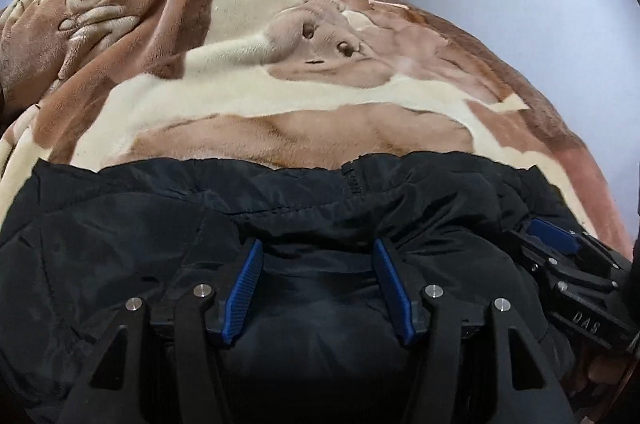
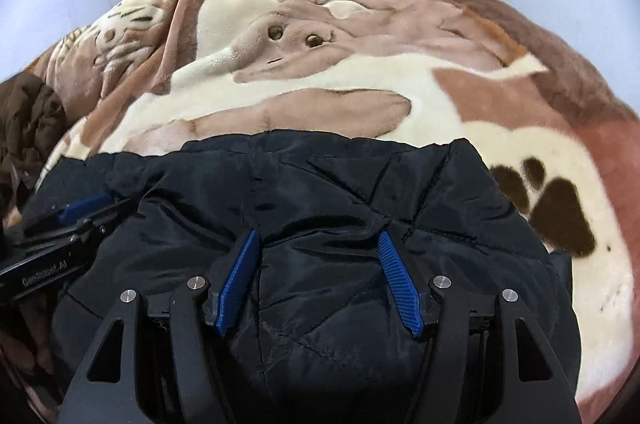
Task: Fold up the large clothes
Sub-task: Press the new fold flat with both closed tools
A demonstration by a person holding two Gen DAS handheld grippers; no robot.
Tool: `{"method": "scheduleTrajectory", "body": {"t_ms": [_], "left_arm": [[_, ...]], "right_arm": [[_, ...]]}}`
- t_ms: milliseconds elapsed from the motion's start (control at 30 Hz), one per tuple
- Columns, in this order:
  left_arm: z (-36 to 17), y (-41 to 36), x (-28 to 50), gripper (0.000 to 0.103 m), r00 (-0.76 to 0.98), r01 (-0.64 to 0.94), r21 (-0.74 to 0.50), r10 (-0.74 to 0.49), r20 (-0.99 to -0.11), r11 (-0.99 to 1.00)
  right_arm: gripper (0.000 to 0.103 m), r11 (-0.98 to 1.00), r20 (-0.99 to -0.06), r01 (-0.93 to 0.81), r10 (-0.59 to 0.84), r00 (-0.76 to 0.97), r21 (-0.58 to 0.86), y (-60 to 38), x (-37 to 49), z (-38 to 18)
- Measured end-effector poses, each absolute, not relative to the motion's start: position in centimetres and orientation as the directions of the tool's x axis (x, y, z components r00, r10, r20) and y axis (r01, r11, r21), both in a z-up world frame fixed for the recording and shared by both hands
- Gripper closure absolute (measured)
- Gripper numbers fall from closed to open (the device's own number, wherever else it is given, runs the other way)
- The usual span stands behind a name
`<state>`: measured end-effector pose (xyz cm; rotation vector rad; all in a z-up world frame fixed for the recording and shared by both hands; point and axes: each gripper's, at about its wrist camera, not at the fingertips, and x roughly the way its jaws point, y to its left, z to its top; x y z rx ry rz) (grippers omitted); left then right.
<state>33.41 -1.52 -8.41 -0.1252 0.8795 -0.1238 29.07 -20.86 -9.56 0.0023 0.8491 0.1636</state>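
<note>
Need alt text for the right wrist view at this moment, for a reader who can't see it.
The right gripper, jaws open, rests on a black quilted jacket spread on a bed covered by a cream and brown animal-print blanket. The left gripper lies on the jacket's left side.

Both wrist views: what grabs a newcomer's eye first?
The black quilted jacket fills the near half of both views, lying on a plush blanket printed with a big dog face and paw prints. Both the left gripper and the right gripper sit open over the jacket, blue pads spread. A brown garment lies bunched at the blanket's left edge.
</note>
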Motion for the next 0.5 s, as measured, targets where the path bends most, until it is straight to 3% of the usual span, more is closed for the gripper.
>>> {"method": "scheduleTrajectory", "body": {"t_ms": [300, 500], "left_arm": [[-9.3, -2.5, 33.4, 0.043, 0.638, 0.049, -0.115, -0.120, -0.760, 0.992], [-6.8, -2.3, 32.6, 0.043, 0.623, 0.050, -0.093, -0.104, -0.775, 0.994]], "right_arm": [[0.041, 0.990, -0.741, -0.130, 0.131, 0.658, 0.059, -20.7, 29.2, -10.3], [0.041, 0.989, -0.750, -0.130, 0.134, 0.648, 0.065, -21.1, 27.8, -7.2]]}}
